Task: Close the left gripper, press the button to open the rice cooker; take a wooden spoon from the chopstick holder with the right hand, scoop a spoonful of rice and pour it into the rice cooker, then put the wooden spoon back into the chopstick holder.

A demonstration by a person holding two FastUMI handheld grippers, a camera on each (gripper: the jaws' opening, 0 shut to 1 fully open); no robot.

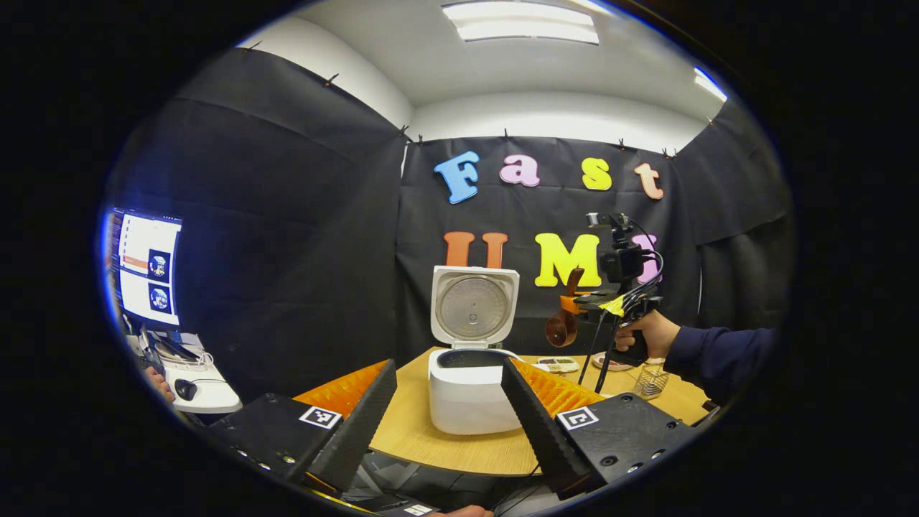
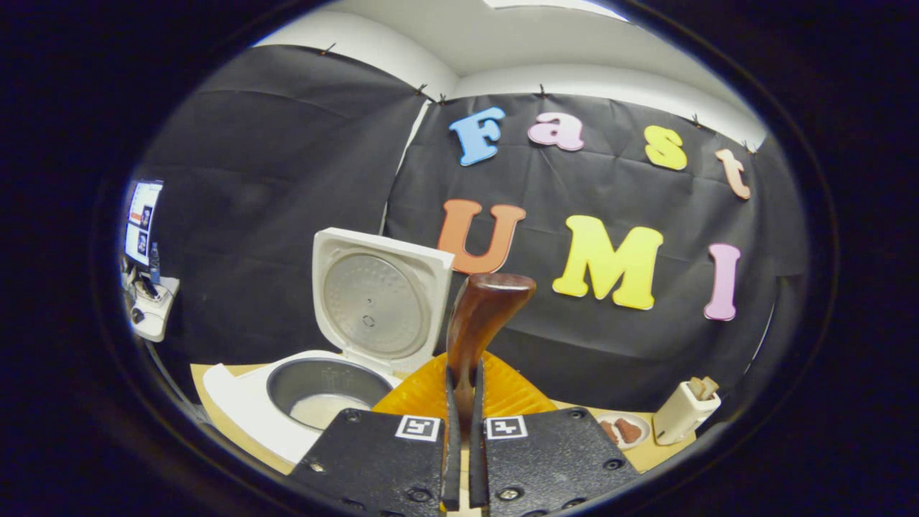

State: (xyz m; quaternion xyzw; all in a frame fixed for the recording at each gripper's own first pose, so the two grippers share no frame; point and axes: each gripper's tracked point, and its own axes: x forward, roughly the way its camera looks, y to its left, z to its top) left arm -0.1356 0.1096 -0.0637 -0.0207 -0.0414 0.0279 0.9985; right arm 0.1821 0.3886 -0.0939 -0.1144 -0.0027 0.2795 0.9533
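The white rice cooker [image 1: 470,402] stands on the round wooden table [image 1: 409,434] with its lid [image 1: 474,305] swung up. My left gripper [image 1: 449,366] is open in front of it, fingers spread wide on either side of its body, not touching. Farther right, a hand holds my right gripper [image 1: 585,301] above the table, with the wooden spoon [image 1: 561,327] hanging bowl-down from it. In the right gripper view, the right gripper [image 2: 465,380] is shut on the spoon's handle [image 2: 488,309], which rises between the fingers. The cooker's pot [image 2: 327,402] lies lower left, with something pale at its bottom.
A white holder [image 2: 686,413] with wooden pieces stands at the table's right, a small dish [image 2: 624,429] beside it. A clear mesh cup [image 1: 652,379] and two small dishes [image 1: 556,364] sit under the right hand. A monitor [image 1: 147,266] and side desk [image 1: 197,391] are at left.
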